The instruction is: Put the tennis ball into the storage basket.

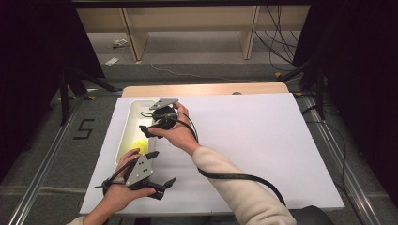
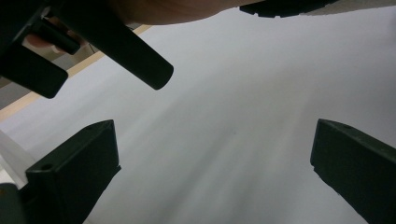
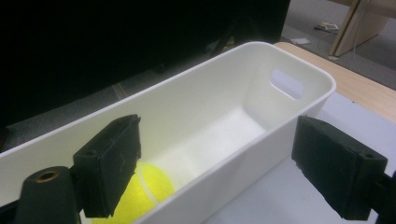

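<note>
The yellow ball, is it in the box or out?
In. The yellow ball lies on the floor of the white box, near one end.

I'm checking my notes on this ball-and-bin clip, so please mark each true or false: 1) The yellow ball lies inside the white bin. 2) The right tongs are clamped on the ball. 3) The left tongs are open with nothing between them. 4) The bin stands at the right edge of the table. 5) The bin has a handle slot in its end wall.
1) True: the yellow ball lies in the white bin.
2) False: the right tongs are open above the bin, nothing held.
3) True: the left tongs are open over the bare table.
4) False: it stands at the left side.
5) True.
</note>
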{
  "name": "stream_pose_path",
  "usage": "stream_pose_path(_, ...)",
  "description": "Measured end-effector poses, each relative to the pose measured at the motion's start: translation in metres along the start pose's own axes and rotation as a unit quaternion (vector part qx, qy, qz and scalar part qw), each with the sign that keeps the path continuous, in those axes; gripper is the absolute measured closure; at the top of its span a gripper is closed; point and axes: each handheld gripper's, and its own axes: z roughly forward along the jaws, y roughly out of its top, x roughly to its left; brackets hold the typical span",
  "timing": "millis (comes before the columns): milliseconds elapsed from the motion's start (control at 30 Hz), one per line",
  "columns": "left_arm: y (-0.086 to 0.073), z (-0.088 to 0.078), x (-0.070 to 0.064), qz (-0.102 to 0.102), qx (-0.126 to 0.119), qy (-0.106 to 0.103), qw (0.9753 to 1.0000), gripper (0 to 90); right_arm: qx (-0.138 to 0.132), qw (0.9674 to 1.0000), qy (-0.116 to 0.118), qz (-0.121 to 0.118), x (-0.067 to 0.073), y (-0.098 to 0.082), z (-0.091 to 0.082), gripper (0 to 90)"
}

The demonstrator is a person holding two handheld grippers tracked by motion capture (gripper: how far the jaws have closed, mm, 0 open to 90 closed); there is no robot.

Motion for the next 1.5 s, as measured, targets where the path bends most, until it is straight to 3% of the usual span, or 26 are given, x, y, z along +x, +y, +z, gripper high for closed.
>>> stream_pose_path(567,-0.001,0.0,0.0,0.0,0.002,0.001,1.0,0.5,-0.011,0.9997,-0.019,0.013,-0.018,-0.014,-0.03,16.3)
stream_pose_path(1500,-0.002,0.002,-0.001,0.001,0.009,0.0,1.0,0.6,0.003,0.9978,-0.057,0.034,-0.051,-0.044,-0.08,16.6)
